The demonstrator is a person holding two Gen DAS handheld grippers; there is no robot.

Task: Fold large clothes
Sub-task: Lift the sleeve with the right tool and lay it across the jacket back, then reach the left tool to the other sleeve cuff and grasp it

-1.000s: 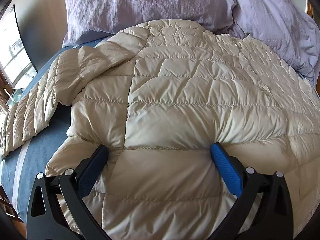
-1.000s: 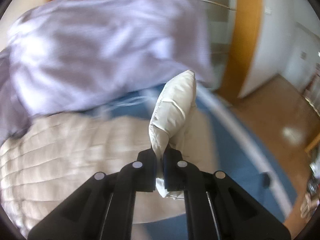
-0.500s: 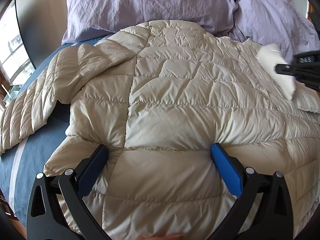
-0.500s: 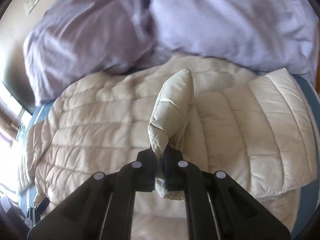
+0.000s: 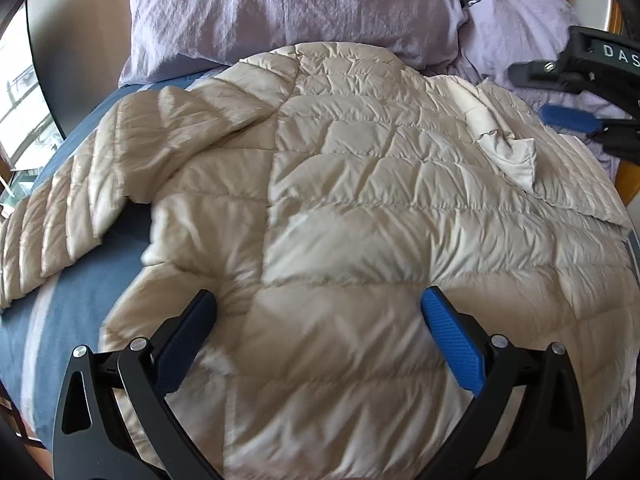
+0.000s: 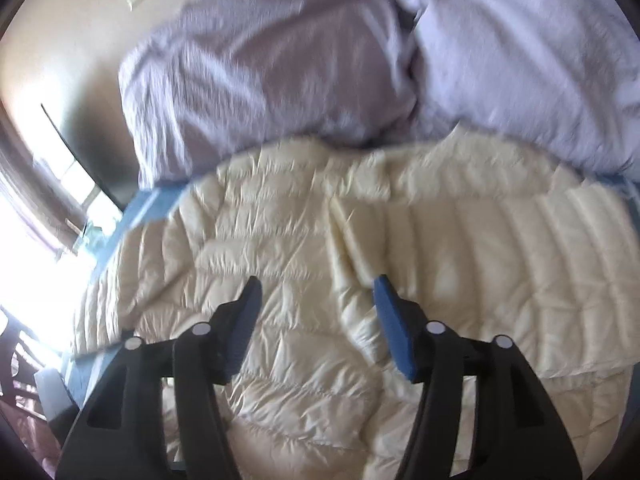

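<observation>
Jacket: the cream quilted jacket lies spread on the blue bed, its top near the lilac pillows.
Change: half a second ago the right gripper pinched the sleeve end; now the folded sleeve lies across the jacket's body.
Right jaws: opening, nothing between them, hovering above the fabric.
Left jaws: the left gripper stands spread wide, tips pressed into the lower part of the jacket, pinning it as before.
Other sleeve: the far sleeve lies outstretched on the bed.
Meaning: one sleeve fold looks done; the other sleeve likely comes next.
</observation>
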